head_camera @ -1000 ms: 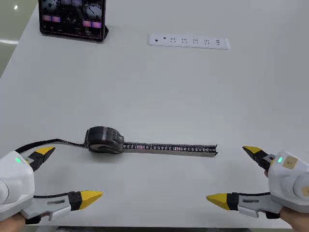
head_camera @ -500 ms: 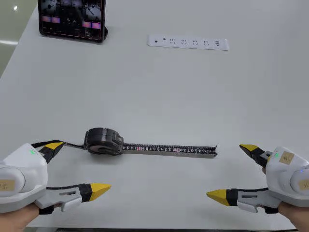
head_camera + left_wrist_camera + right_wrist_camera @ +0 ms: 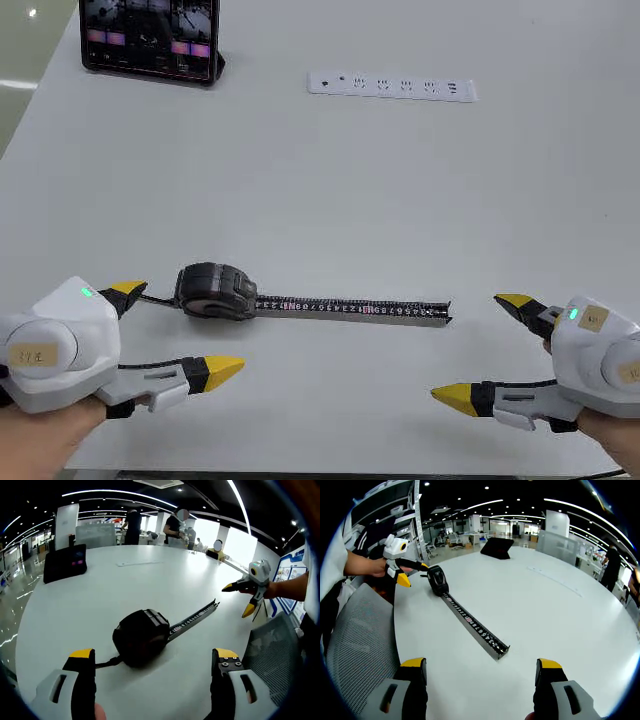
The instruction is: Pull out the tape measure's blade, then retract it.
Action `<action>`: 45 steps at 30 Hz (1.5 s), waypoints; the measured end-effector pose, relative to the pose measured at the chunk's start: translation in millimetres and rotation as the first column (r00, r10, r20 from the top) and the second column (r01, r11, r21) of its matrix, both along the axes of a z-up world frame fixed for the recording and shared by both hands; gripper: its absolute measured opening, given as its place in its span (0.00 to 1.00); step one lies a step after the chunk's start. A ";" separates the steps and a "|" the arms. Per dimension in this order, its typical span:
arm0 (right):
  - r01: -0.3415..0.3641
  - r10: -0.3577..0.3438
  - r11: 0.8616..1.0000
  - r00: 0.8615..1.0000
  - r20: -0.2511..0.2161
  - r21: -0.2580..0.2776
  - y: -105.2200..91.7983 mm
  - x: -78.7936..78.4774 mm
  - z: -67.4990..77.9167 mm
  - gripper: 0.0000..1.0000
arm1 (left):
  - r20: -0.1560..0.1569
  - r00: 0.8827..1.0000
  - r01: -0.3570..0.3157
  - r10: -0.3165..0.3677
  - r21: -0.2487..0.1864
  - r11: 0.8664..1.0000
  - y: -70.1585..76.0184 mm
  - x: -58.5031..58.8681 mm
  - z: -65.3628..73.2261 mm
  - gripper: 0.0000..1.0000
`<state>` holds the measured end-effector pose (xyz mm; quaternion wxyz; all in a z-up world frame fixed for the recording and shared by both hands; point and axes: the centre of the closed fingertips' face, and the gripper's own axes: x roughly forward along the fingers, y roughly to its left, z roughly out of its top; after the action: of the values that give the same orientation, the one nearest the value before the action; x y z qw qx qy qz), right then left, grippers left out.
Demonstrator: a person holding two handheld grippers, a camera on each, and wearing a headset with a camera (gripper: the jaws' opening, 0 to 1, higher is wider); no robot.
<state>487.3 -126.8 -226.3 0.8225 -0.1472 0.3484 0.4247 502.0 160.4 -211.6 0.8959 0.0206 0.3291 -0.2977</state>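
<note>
A black tape measure (image 3: 215, 291) lies on the white table (image 3: 330, 190), its blade (image 3: 350, 309) pulled out to the right and flat on the surface. My left gripper (image 3: 178, 329) stands open just left of the case, which sits close ahead between its jaws in the left gripper view (image 3: 140, 636). The blade's hooked end (image 3: 501, 652) lies a short way in front of my right gripper (image 3: 485, 350), which is open and empty (image 3: 481, 666). A black cord (image 3: 158, 297) trails from the case toward the left gripper.
A dark tablet (image 3: 150, 38) stands propped at the table's far left. A white power strip (image 3: 391, 86) lies at the far middle. A grey mesh chair (image 3: 360, 640) sits by the near table edge. People stand in the background (image 3: 175, 527).
My left gripper has moved forward and right, closer to the tape measure's case. The right gripper has barely shifted. Tape and blade lie as before.
</note>
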 end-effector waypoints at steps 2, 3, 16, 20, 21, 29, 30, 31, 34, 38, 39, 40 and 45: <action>0.002 -0.002 1.000 1.000 -0.001 -0.003 -1.2 0.9 -1.1 0.89 | -0.002 1.000 0.001 -0.001 -0.003 1.000 -3.4 1.5 -0.6 0.94; 0.002 -0.002 1.000 1.000 -0.001 -0.004 -1.4 1.0 -1.0 0.89 | -0.003 1.000 0.001 -0.001 -0.007 1.000 -4.6 1.9 -0.4 0.94; 0.005 -0.005 1.000 1.000 0.002 -0.007 -2.8 4.5 -1.1 0.88 | -0.012 1.000 -0.018 0.017 -0.051 0.999 -20.6 5.8 0.2 0.92; 0.004 -0.004 1.000 1.000 0.004 -0.006 -1.7 5.2 -0.7 0.88 | -0.014 1.000 -0.015 0.015 -0.051 0.999 -22.7 4.8 0.0 0.91; 0.003 -0.003 1.000 1.000 0.004 -0.006 -1.5 5.3 -0.7 0.88 | -0.014 1.000 -0.017 0.016 -0.054 0.998 -23.3 4.9 0.4 0.91; -0.005 0.006 1.000 1.000 0.004 -0.006 0.0 6.3 -0.4 0.87 | -0.015 1.000 -0.021 0.020 -0.063 0.998 -27.8 4.0 0.6 0.91; -0.006 0.006 1.000 1.000 0.005 -0.006 0.2 6.4 -0.3 0.87 | -0.015 1.000 -0.024 0.023 -0.063 0.998 -27.4 4.3 0.5 0.91; -0.007 0.007 1.000 1.000 0.005 -0.007 0.3 6.8 -0.2 0.87 | -0.016 0.999 -0.031 0.030 -0.069 0.997 -27.7 4.7 0.8 0.91; -0.010 0.010 1.000 1.000 0.005 -0.010 0.0 7.8 -0.2 0.87 | -0.016 0.999 -0.044 0.043 -0.075 0.996 -28.6 5.3 1.2 0.91; -0.023 0.023 1.000 1.000 0.003 -0.020 -0.4 9.4 -0.2 0.85 | -0.009 0.998 -0.068 0.068 -0.073 0.995 -28.6 6.8 0.8 0.91; -0.033 0.033 0.999 0.999 -0.001 -0.026 -0.7 9.4 -0.6 0.84 | -0.007 0.997 -0.074 0.073 -0.076 0.994 -29.4 7.2 0.8 0.91; -0.040 0.040 0.999 0.999 -0.006 -0.029 -0.6 9.2 -0.9 0.84 | -0.005 0.997 -0.079 0.079 -0.076 0.994 -29.5 7.9 0.3 0.91; -0.082 0.081 0.996 0.997 -0.020 -0.047 0.2 11.2 -1.7 0.80 | 0.009 0.993 -0.114 0.115 -0.050 0.992 -29.0 13.3 -4.5 0.89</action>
<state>498.5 -126.5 -228.0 0.7976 -0.1770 0.3598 0.4506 515.2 131.5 -216.2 0.9136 -0.0186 0.3172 -0.2536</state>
